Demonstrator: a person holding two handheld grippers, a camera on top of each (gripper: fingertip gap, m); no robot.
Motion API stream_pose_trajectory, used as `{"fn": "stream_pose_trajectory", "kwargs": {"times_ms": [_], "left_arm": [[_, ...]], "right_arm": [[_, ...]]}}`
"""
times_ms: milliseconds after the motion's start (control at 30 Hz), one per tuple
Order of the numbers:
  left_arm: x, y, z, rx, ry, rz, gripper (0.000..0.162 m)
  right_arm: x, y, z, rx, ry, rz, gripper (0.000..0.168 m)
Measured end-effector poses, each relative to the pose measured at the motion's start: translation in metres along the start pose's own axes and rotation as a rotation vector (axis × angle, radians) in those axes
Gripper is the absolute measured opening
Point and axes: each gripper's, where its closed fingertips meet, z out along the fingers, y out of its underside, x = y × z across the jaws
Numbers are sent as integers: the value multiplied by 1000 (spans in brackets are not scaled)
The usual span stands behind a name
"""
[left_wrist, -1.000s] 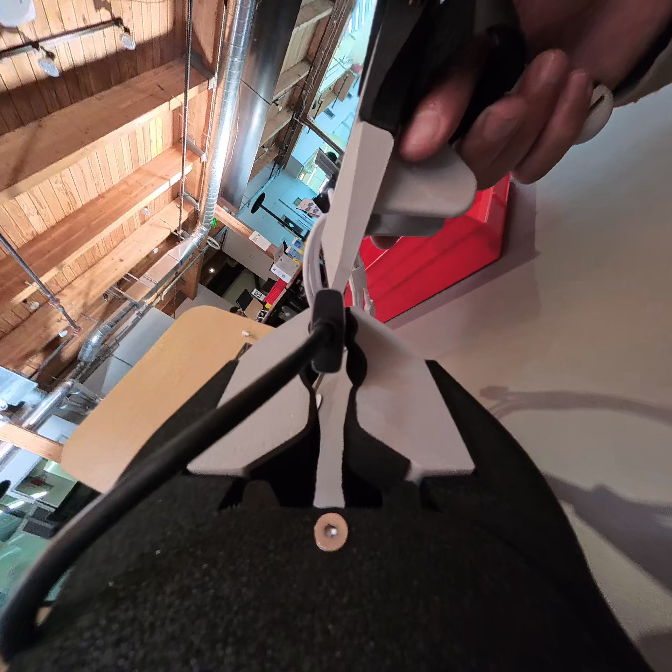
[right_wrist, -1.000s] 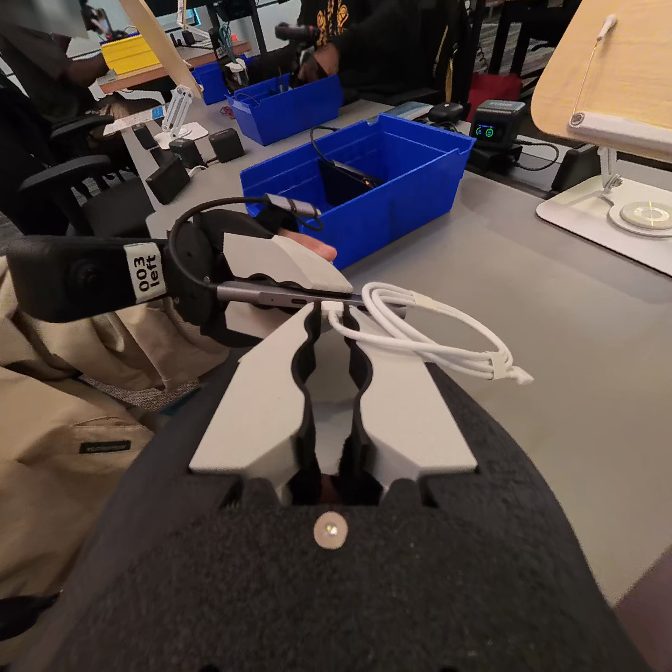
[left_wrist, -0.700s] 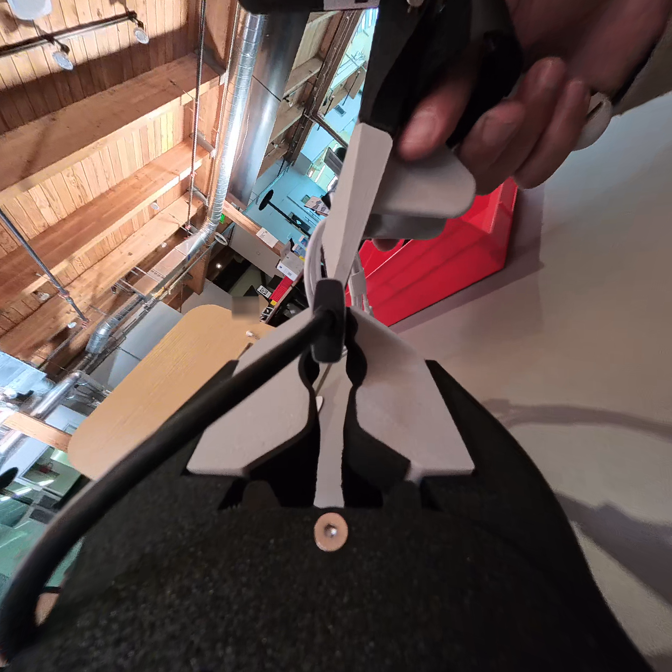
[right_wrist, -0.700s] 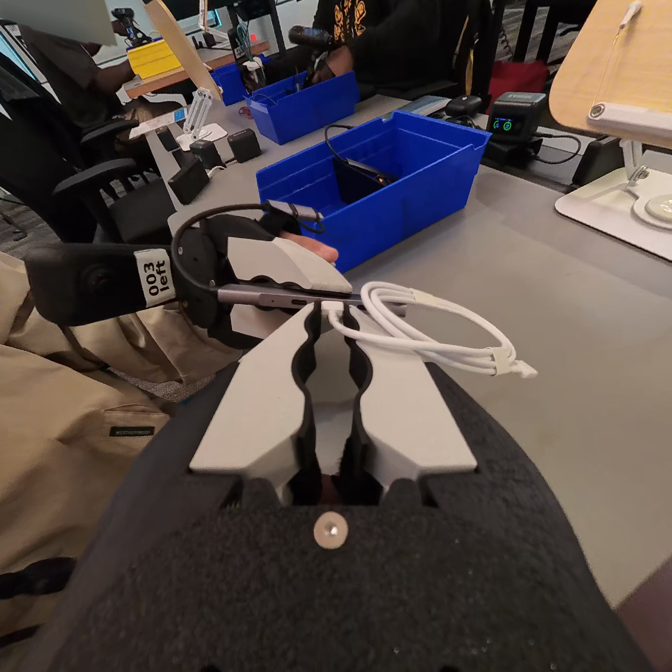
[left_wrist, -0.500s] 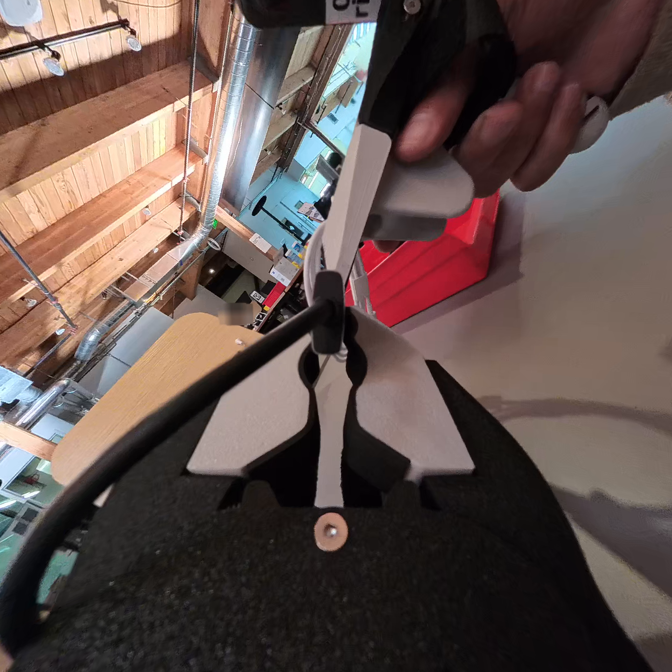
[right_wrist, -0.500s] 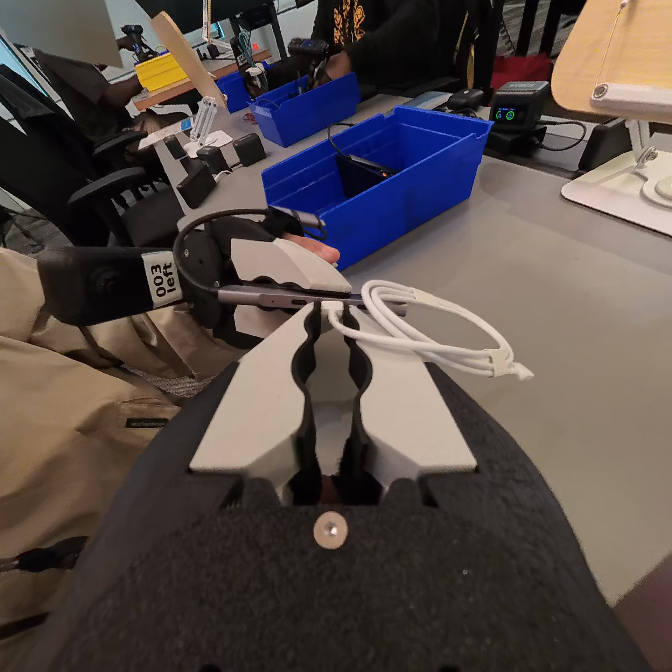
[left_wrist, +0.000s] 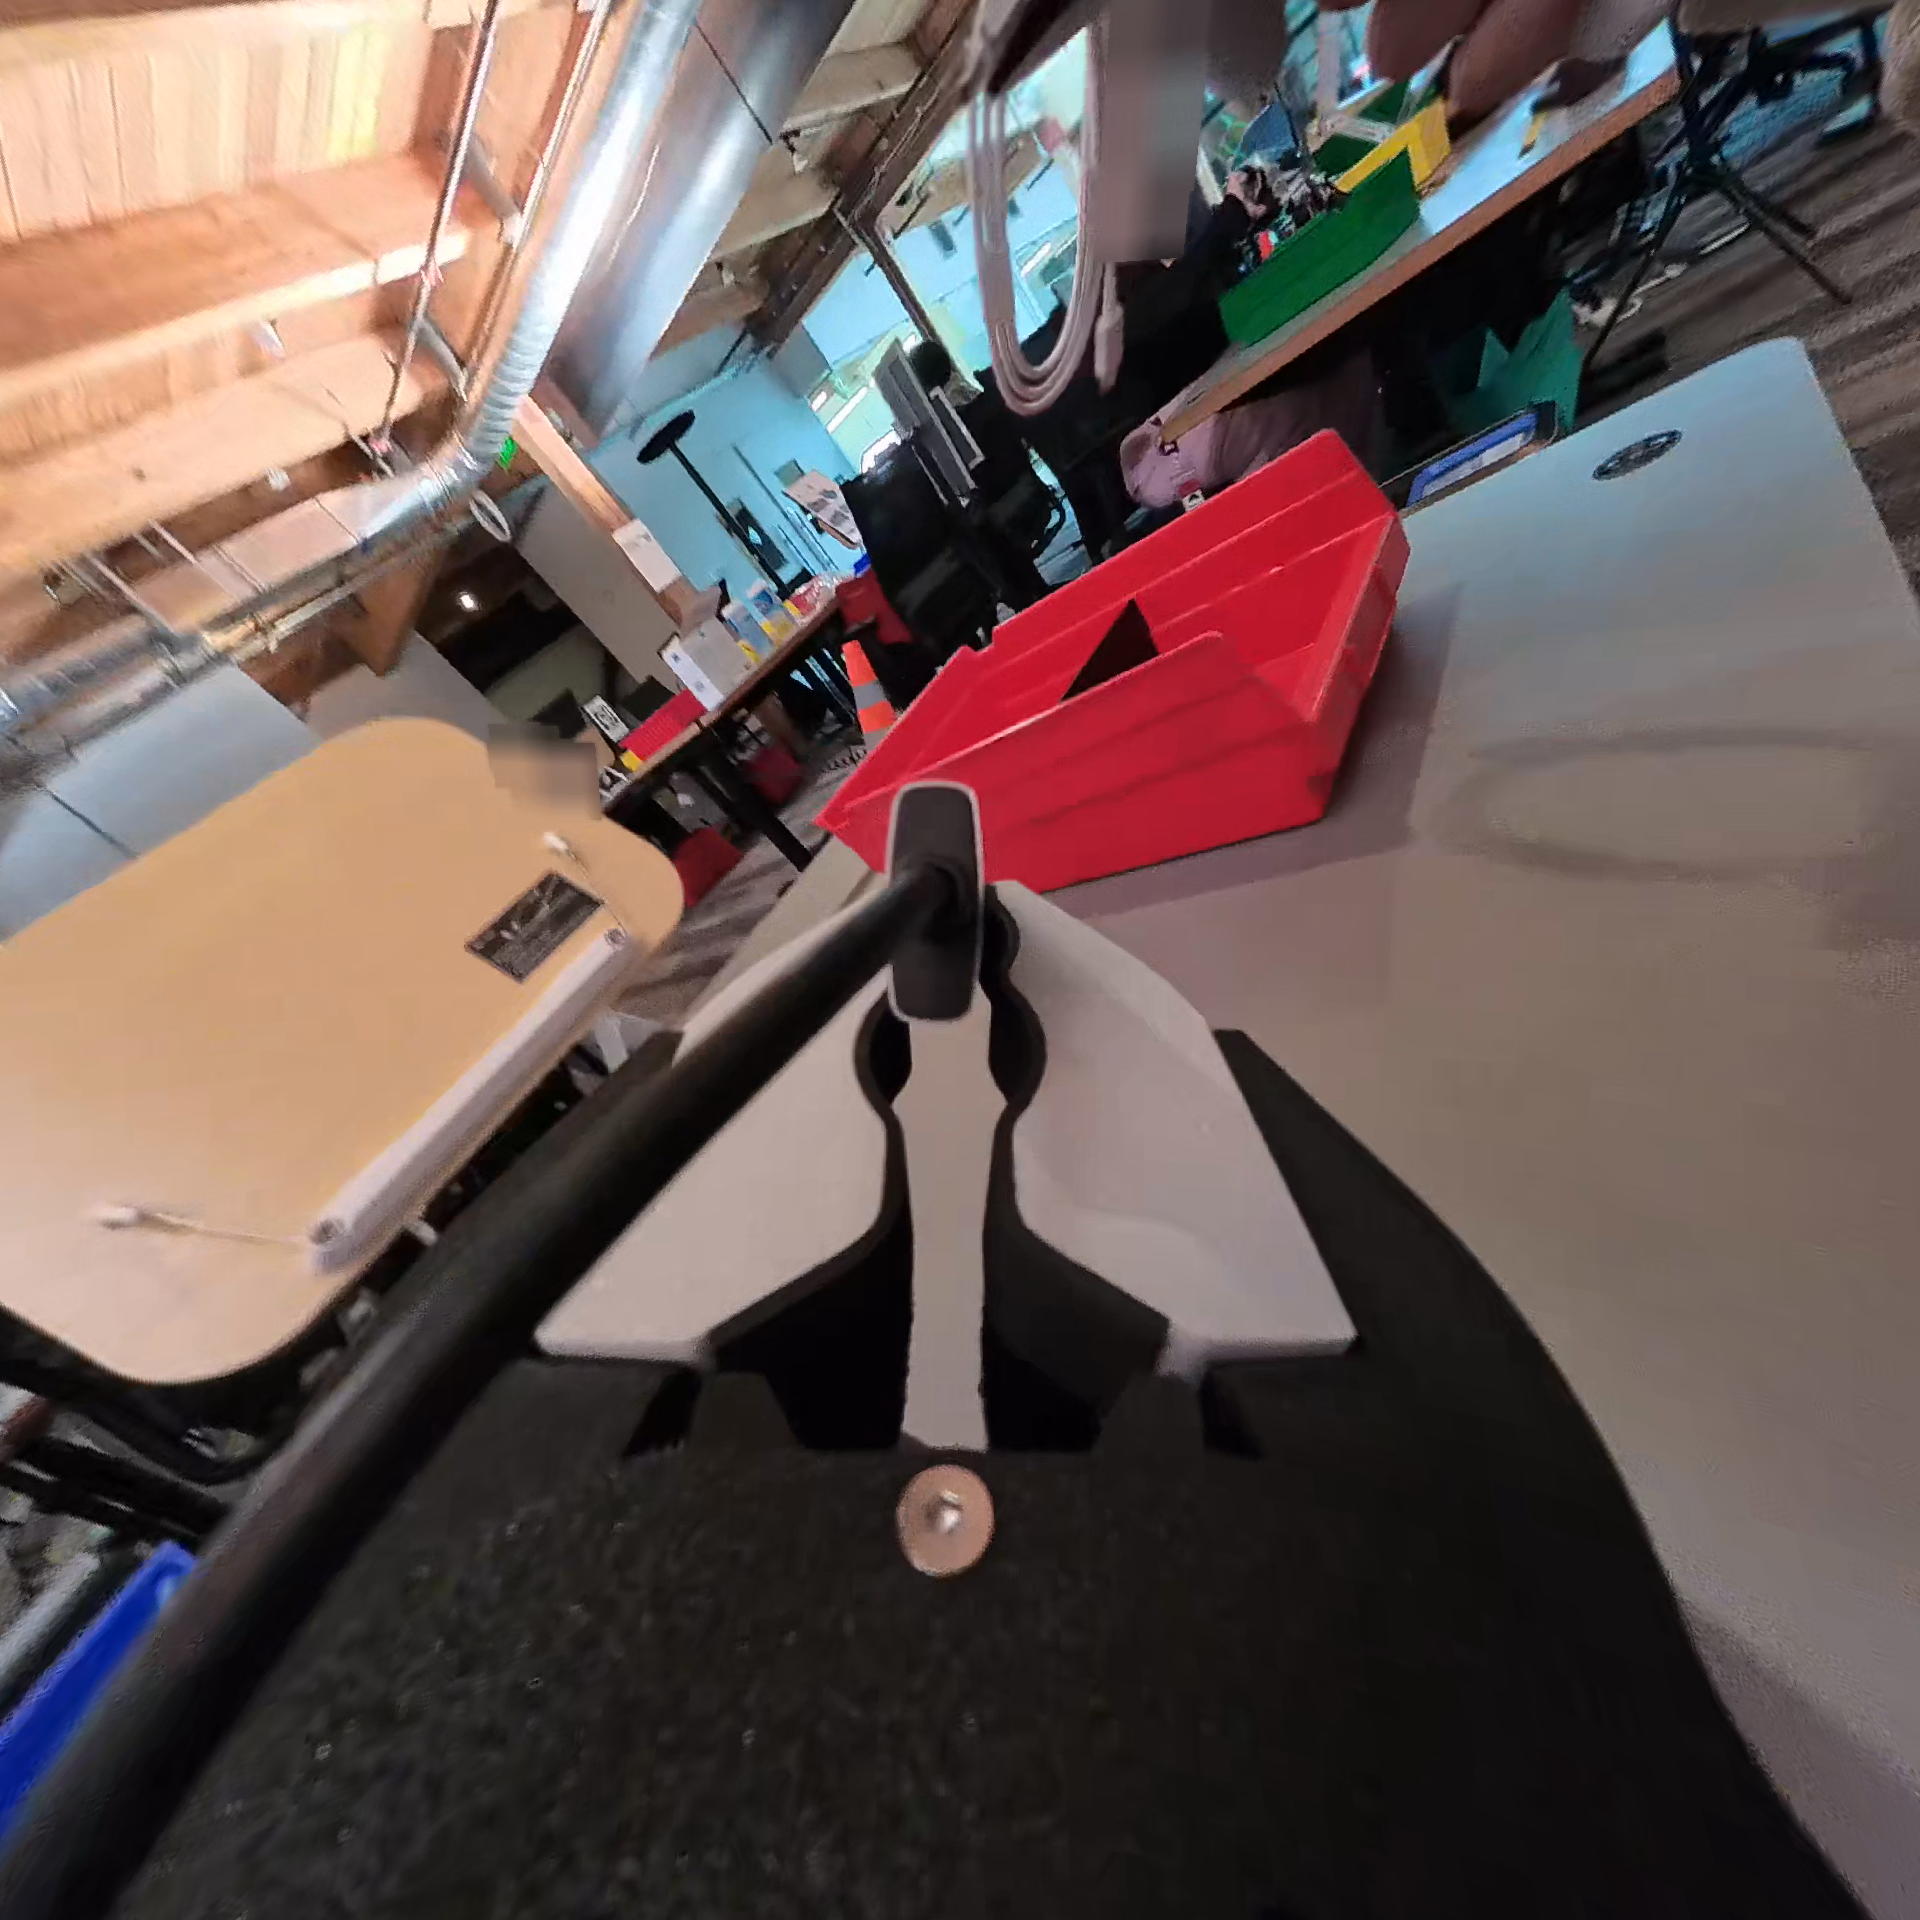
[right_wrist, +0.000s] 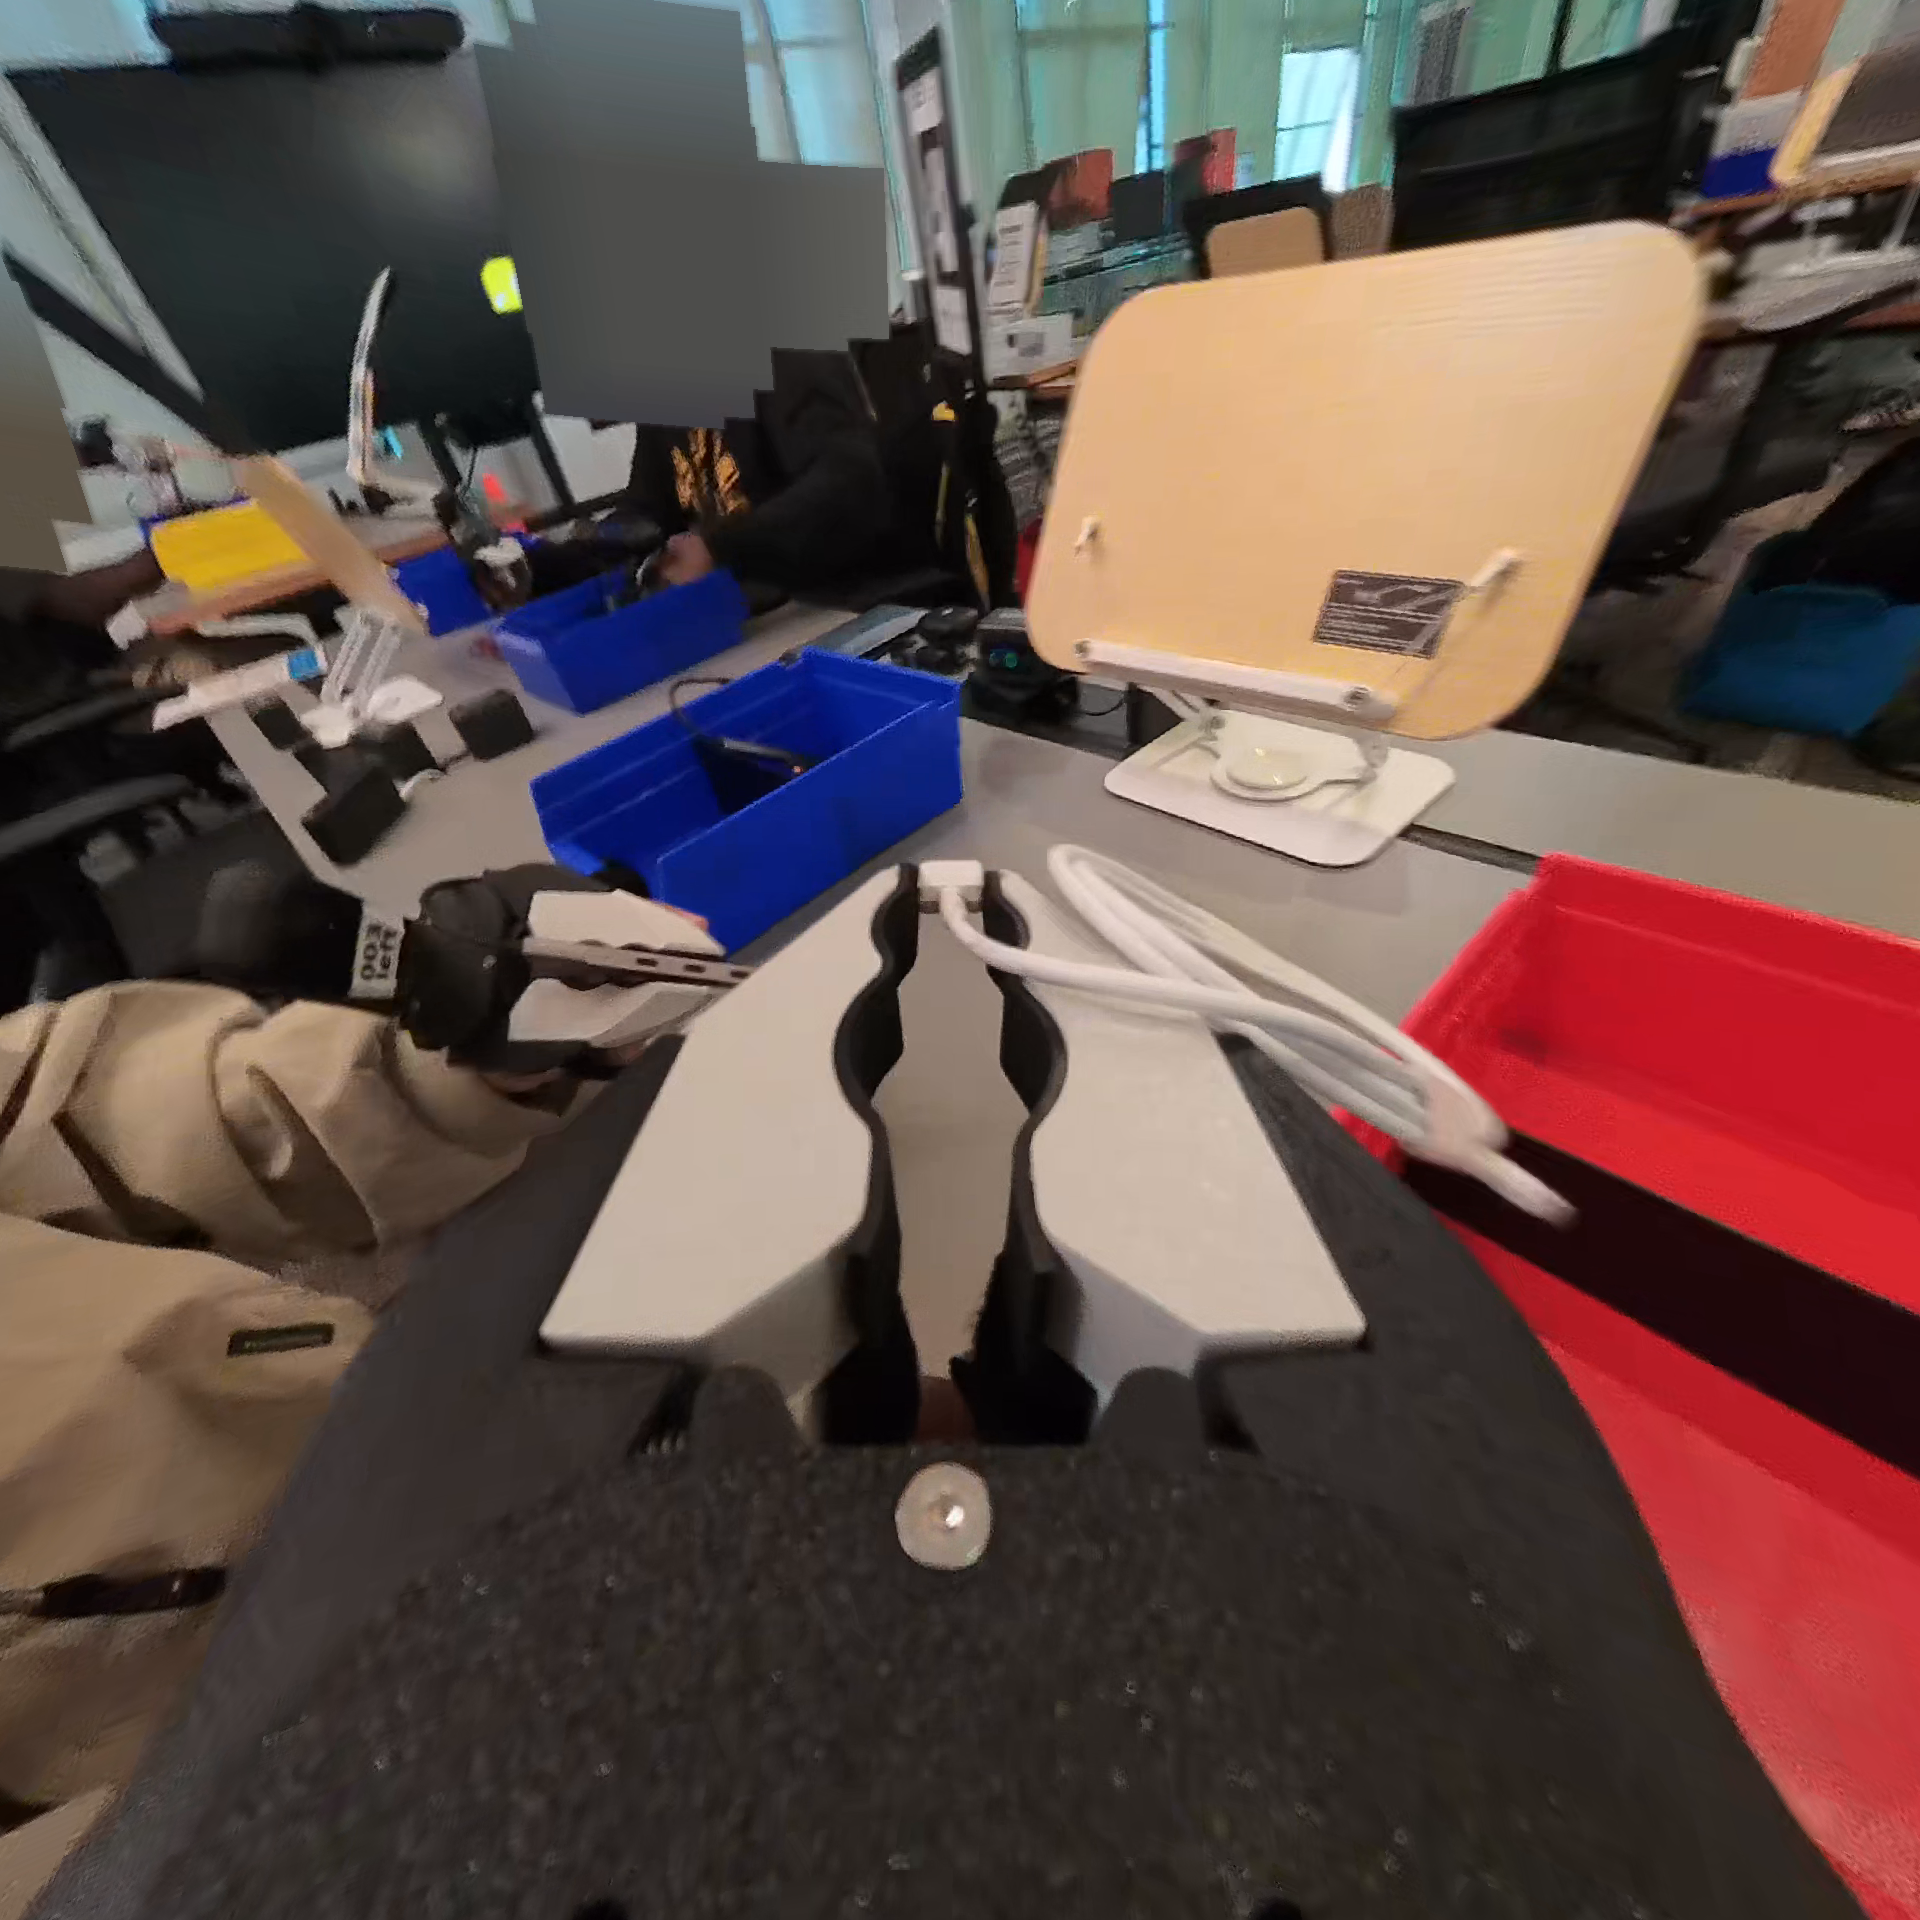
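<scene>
My left gripper (left_wrist: 940, 935) is shut on a thin grey hub (left_wrist: 940, 1195), held edge-on, with a black end cap at my fingertips. Its black cable (left_wrist: 520, 1247) runs off to the lower left. My right gripper (right_wrist: 948, 894) is shut on the white plug (right_wrist: 948, 875) of a bundled white cable (right_wrist: 1247, 997), whose loops hang to the right over the red bin's (right_wrist: 1714, 1039) near wall. The left gripper (right_wrist: 712, 971) with the hub (right_wrist: 644, 966) shows at the left of the right wrist view, apart from the plug. The white cable (left_wrist: 1039, 260) hangs blurred at the top of the left wrist view.
A blue bin (right_wrist: 810, 821) holding a dark device stands on the grey table (right_wrist: 1091, 790). A wooden book stand (right_wrist: 1351, 468) on a white base is at the back. The red bin (left_wrist: 1143, 727) and the stand (left_wrist: 260, 987) also show in the left wrist view. People sit at far tables. The tips of one gripper are about 20 cm away from the tips of the other.
The white plug has come away from the hub. The grippers have moved apart: the right one has swung right over the red bin with the cable, and the left one has tilted down.
</scene>
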Motion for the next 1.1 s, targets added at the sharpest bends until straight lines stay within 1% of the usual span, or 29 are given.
{"fn": "stream_pose_trajectory", "kwargs": {"times_ms": [67, 133, 200, 267, 333, 400, 433, 467, 533, 567, 633, 667, 733, 767, 833, 867, 900, 967, 1000, 1033, 1100], "left_arm": [[0, 7, -3, -23, 13, -64, 9], [0, 7, -6, -10, 5, -100, 9], [7, 6, -5, -15, 31, -88, 9], [17, 3, -2, -13, 50, -40, 9], [29, 1, 0, -20, 75, 19, 10], [39, 0, 1, -25, 94, 63, 9], [42, -1, 1, -23, 100, 71, 9], [45, -1, 1, -24, 111, 70, 9], [43, 0, 1, -32, 106, 56, 9], [42, 1, 1, -38, 108, 39, 9], [38, 5, 1, -46, 109, -12, 9], [36, 7, 0, -46, 113, -42, 9], [31, 11, -1, -52, 118, -101, 9], [29, 12, -1, -52, 118, -128, 9], [26, 13, -1, -50, 125, -184, 9], [25, 12, -1, -45, 128, -207, 9], [25, 12, -1, -41, 140, -228, 9], [27, 11, 0, -34, 162, -260, 9], [28, 10, 0, -28, 167, -277, 9], [29, 9, 1, -23, 181, -296, 9], [30, 6, 2, -12, 200, -324, 9]], "right_arm": [[30, 6, -8, -21, 19, 85, 11], [64, 26, -11, -69, 41, 167, 11], [94, 44, -11, -79, 31, 258, 11], [125, 74, -6, -152, 49, 329, 11], [154, 101, 3, -208, 98, 330, 11], [172, 130, 13, -281, 134, 346, 11], [181, 146, 16, -337, 179, 347, 11], [191, 161, 15, -403, 261, 320, 15], [202, 180, 11, -504, 397, 262, 21], [200, 184, 11, -530, 424, 278, 25], [186, 190, 10, -598, 396, 323, 55], [181, 192, 6, -639, 398, 337, 66], [169, 192, -7, -709, 395, 333, 80], [163, 191, -13, -727, 396, 322, 85], [158, 184, -29, -742, 434, 276, 85], [158, 176, -34, -719, 459, 255, 81], [156, 171, -37, -704, 457, 251, 77], [152, 165, -41, -703, 444, 268, 77], [146, 156, -37, -669, 420, 267, 76], [130, 142, -23, -602, 340, 251, 74], [68, 115, 13, -470, 54, 186, 70]]}}
